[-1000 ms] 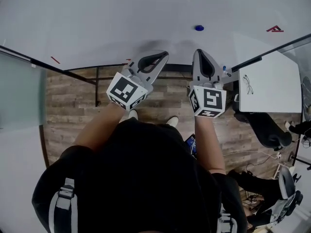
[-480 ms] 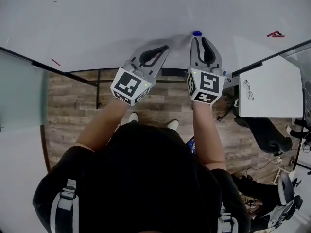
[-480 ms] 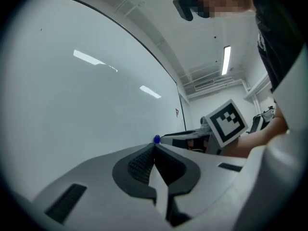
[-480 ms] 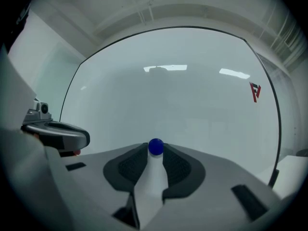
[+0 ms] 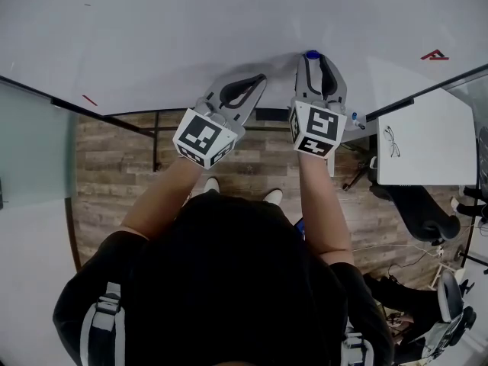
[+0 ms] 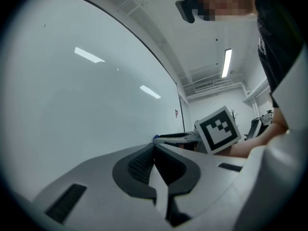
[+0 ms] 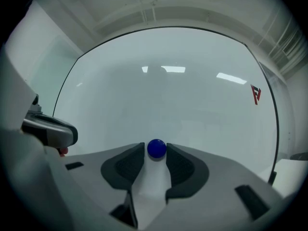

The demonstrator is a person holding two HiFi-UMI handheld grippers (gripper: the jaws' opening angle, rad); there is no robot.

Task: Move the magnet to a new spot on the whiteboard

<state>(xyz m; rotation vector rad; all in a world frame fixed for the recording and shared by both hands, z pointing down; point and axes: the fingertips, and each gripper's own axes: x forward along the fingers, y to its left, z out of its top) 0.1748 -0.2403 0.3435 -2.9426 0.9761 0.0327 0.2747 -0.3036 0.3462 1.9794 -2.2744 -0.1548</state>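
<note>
Wood-plank floor (image 5: 114, 166) below me | my left gripper (image 6: 154, 147) jaws closed together, by the glossy white whiteboard (image 7: 168, 95) | my right gripper (image 5: 313, 61) jaws just opened wide, small round blue magnet (image 7: 156, 148) between tips, on board | red mark (image 7: 256, 95) beyond.

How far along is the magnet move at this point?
Done: the right gripper is at the blue magnet on the whiteboard. In hand: its jaws have just been opening and now straddle the magnet, apparently not pressing it yet. Still to do: grip it, carry it to a new spot, release. The left gripper is shut and empty.
</note>
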